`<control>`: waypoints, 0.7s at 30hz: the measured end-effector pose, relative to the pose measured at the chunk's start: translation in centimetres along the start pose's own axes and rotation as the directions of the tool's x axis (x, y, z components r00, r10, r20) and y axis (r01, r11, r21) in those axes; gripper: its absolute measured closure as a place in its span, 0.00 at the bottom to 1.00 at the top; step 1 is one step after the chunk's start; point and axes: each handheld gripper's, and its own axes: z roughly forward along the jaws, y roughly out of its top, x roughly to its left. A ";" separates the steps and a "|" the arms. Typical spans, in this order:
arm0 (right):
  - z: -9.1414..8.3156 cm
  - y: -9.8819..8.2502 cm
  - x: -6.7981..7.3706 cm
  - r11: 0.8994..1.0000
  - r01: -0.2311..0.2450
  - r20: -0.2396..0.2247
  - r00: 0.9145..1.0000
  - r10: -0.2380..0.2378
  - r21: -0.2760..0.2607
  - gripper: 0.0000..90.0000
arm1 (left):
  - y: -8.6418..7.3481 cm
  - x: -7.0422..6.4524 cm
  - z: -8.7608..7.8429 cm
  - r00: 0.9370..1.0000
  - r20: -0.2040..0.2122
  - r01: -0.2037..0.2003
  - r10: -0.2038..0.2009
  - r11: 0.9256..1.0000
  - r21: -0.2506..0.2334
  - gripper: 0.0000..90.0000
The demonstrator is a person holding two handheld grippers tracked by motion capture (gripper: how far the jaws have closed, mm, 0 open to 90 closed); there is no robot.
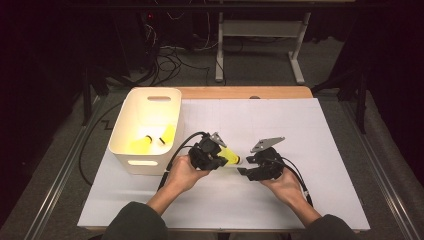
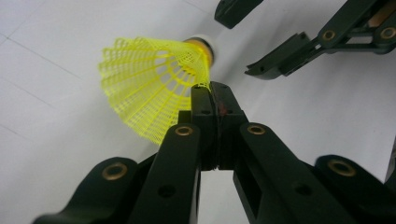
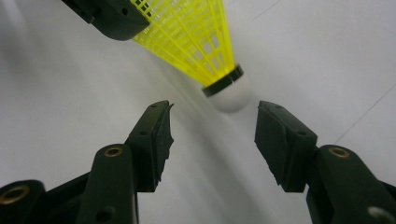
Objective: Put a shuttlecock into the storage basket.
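Note:
A yellow mesh shuttlecock (image 1: 231, 158) with a white cork tip is held just above the white sheet at mid-table. My left gripper (image 1: 220, 160) is shut on the rim of its skirt. In the left gripper view the pinched jaws (image 2: 215, 95) clamp the edge of the shuttlecock (image 2: 149, 79), whose cork points away. My right gripper (image 1: 245, 166) faces it from the right, open. In the right gripper view its jaws (image 3: 212, 126) stand apart just short of the shuttlecock's (image 3: 196, 37) cork, one on each side and not touching it.
A white bin (image 1: 125, 115) stands at the left of the table with two yellow shuttlecocks (image 1: 141, 145) (image 1: 167, 135) lying inside. A white paper sheet (image 1: 280, 120) covers the tabletop. Cables trail from both grippers toward the person.

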 end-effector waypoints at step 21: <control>-2.5 -2.5 -1.2 0.998 -0.040 0.040 0.998 0.042 -0.051 0.49 | 0.6 0.7 -1.1 0.996 -0.053 0.067 -0.066 0.998 0.015 1.00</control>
